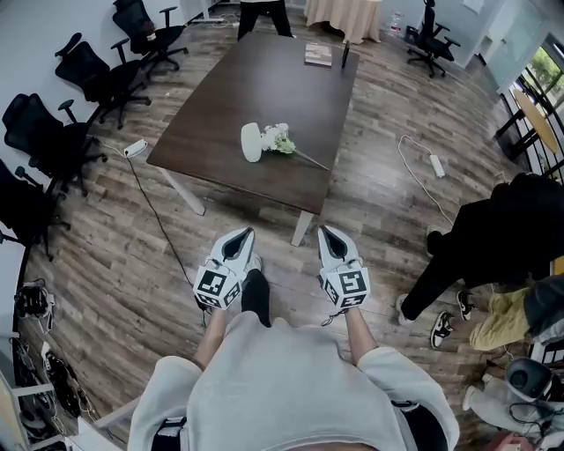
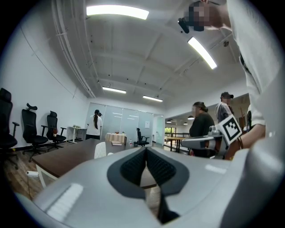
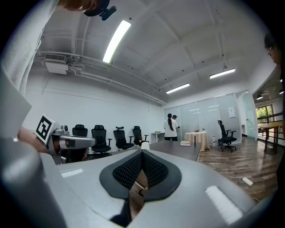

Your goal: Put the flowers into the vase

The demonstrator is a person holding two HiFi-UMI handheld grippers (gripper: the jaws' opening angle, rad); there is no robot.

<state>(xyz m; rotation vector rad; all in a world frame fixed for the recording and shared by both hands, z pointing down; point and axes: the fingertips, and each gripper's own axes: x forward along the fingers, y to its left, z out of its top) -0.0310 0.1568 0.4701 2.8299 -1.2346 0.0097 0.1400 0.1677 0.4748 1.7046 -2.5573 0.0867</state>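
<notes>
A long dark-brown counter (image 1: 264, 88) stands in the middle of a room with a wood-plank floor (image 1: 115, 255). On the counter's near half stands the white vase (image 1: 251, 142). The flowers (image 1: 280, 139) lie flat on the counter just beside it, with their stem running toward the counter's near right corner. At the counter's far end are a book (image 1: 318, 55) and a dark bottle (image 1: 345, 53).

Black office chairs (image 1: 97, 75) line the wall left of the counter. A cloth-covered round table (image 1: 345, 16) sits beyond its far end. A power strip (image 1: 435, 165) lies on the floor to the counter's right, and people (image 1: 493, 238) crouch further right.

Short of the counter's near edge, the left gripper (image 1: 242, 236) and right gripper (image 1: 327, 234) are held level over the floor. Each has its fingers pressed together with nothing between them.
</notes>
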